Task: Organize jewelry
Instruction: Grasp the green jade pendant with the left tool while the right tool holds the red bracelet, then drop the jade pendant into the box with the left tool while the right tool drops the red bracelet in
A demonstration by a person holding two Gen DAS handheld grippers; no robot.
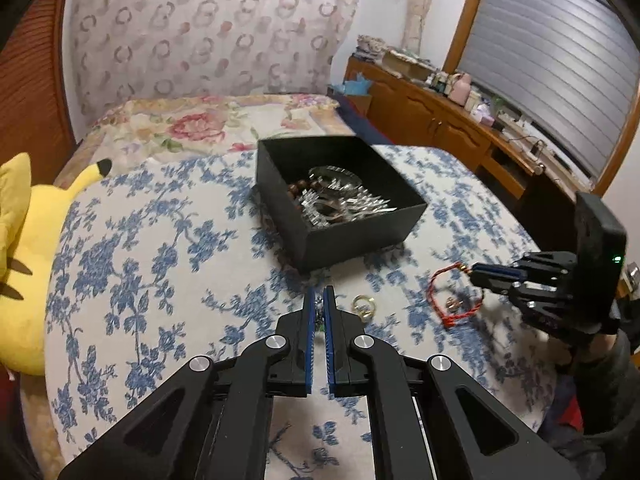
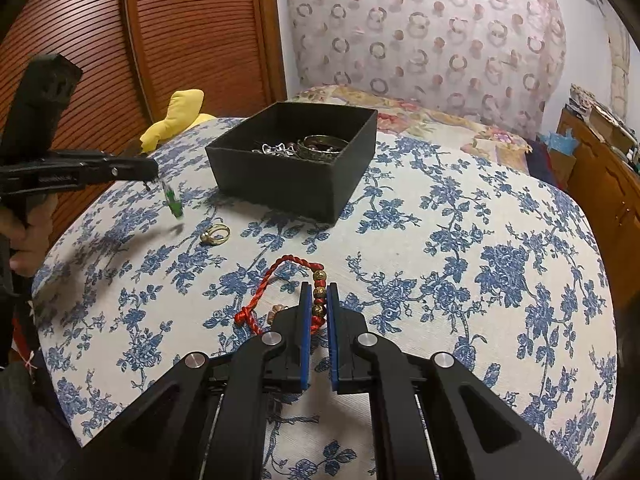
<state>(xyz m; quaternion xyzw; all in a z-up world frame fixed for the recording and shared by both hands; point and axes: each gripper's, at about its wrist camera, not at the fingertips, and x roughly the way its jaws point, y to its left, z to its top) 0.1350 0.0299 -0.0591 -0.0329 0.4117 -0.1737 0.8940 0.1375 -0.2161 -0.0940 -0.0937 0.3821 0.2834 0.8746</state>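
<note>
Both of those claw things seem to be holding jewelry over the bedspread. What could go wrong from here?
The left gripper pinches a green dangling piece only by its top, so it may swing and slip out before it reaches the black box. The right gripper has its jaws around the beads of the red cord bracelet; the loose loop could drag across the cloth and catch the small piece lying beside it.

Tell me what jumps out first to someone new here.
The black box of jewelry sits mid-bedspread. Nearer, the right gripper is shut on the red cord bracelet at its gold beads, while the left gripper dangles a green pendant above the cloth, a gold ring lying between them.
</note>
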